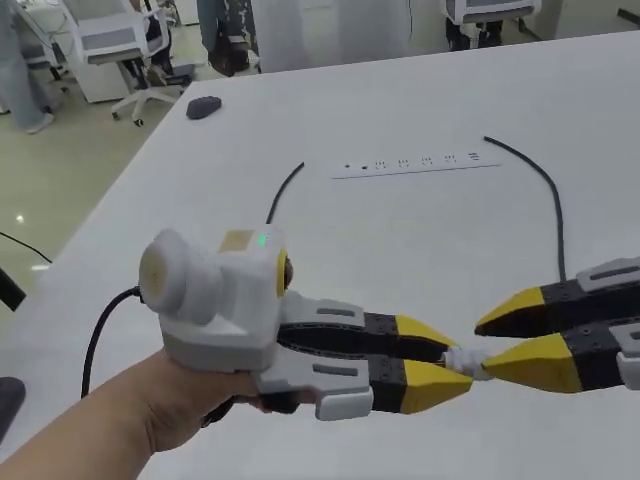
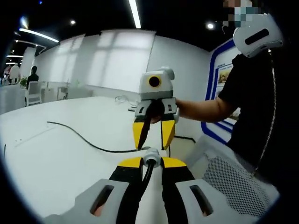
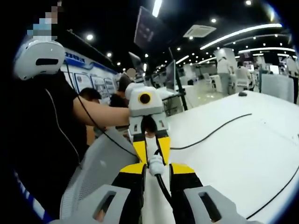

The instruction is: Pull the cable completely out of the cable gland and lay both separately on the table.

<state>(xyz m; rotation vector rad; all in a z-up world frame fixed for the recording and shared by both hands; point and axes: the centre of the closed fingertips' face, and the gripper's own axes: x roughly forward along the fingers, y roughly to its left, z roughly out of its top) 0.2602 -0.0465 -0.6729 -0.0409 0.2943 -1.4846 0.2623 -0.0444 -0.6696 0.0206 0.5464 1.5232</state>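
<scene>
Since the gland (image 1: 466,361) sits on the cable (image 3: 162,186), w/ both held up above the table (image 1: 400,250), the job looks to be at the pull-out step, nothing laid down yet.

L gripper (image 1: 452,365): jaws pressed nearly together, pinching the gland at their tips. In the left gripper view the white gland sits right betw. its jaws, w/ black cable running back down the gap.

R gripper (image 1: 483,348): jaws spread, nose to nose w/ the L one. In the head view the gland's free end touches or nearly touches its lower jaw; can't tell which. In the right gripper view the gland is at the mouth of its jaws and cable trails back betw. them, but I see no clamp on it.

A black lead (image 1: 555,200) on the table curves toward the R gripper. Prob. the same cable, not sure.

Next, as I judge it: R should close on the cable just beside the gland, not on the gland, then draw straight away along the cable's line while L holds the gland fixed. Risks: thin round cable may slip, and the gland's seal may resist. After that, gland and cable go down apart on the table.
</scene>
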